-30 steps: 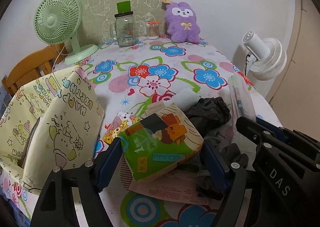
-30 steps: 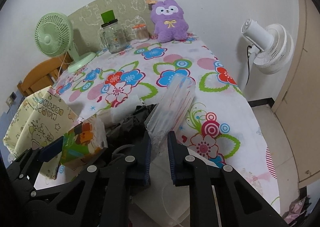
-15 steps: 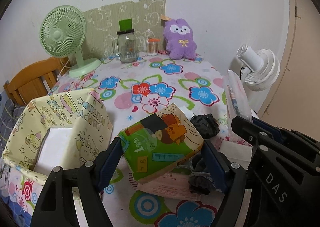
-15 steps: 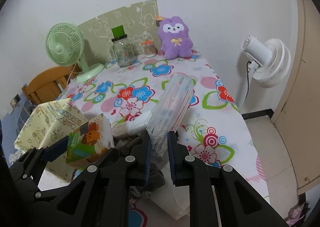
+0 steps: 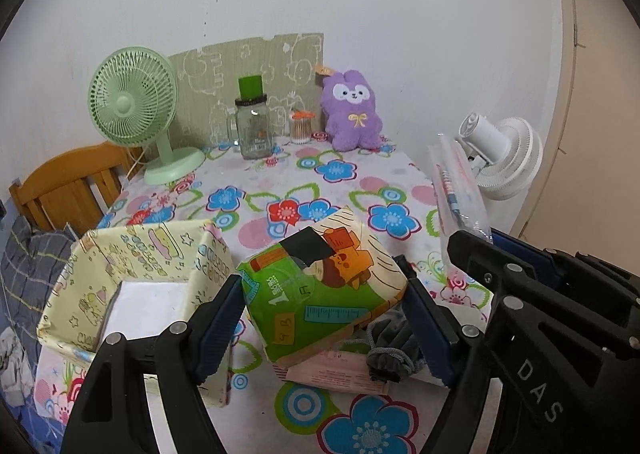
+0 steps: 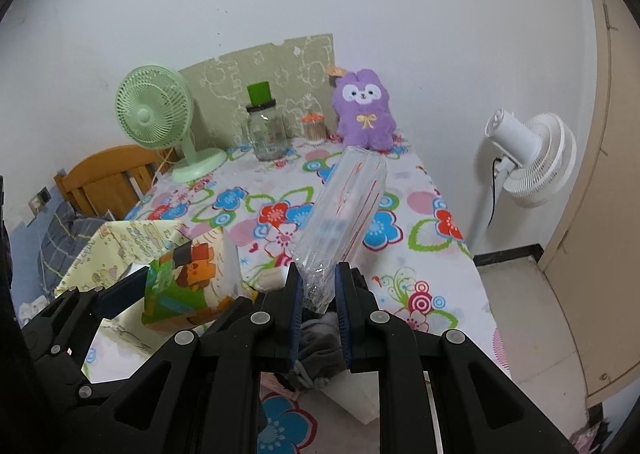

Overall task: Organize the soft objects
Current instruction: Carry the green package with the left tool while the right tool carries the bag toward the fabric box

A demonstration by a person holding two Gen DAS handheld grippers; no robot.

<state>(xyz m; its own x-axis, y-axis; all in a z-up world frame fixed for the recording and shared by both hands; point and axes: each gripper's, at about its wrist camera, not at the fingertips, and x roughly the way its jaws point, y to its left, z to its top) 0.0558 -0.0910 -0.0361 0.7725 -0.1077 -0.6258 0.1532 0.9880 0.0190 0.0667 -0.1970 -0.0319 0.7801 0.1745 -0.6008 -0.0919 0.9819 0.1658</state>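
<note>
Here, left wrist view: left gripper (image 5: 324, 318) spread wide, blue pads pressed on both sides of green tissue pack (image 5: 320, 286), lifted above flowered tablecloth (image 5: 288, 189), beside open yellow box (image 5: 132, 254). Right wrist view: right gripper (image 6: 318, 294) nearly closed, pinched on clear plastic packet (image 6: 344, 209), raised over table.

Two black plastic grippers are seen, each built of angular linkage arms joined by round silver screws. The fingers of the left gripper (image 5: 324, 316) are lined with ribbed dark-blue pads (image 5: 218, 324). The same blue ribbed lining is carried by the right gripper (image 6: 319, 294), whose housing is marked "DAS" in pale letters.
</note>
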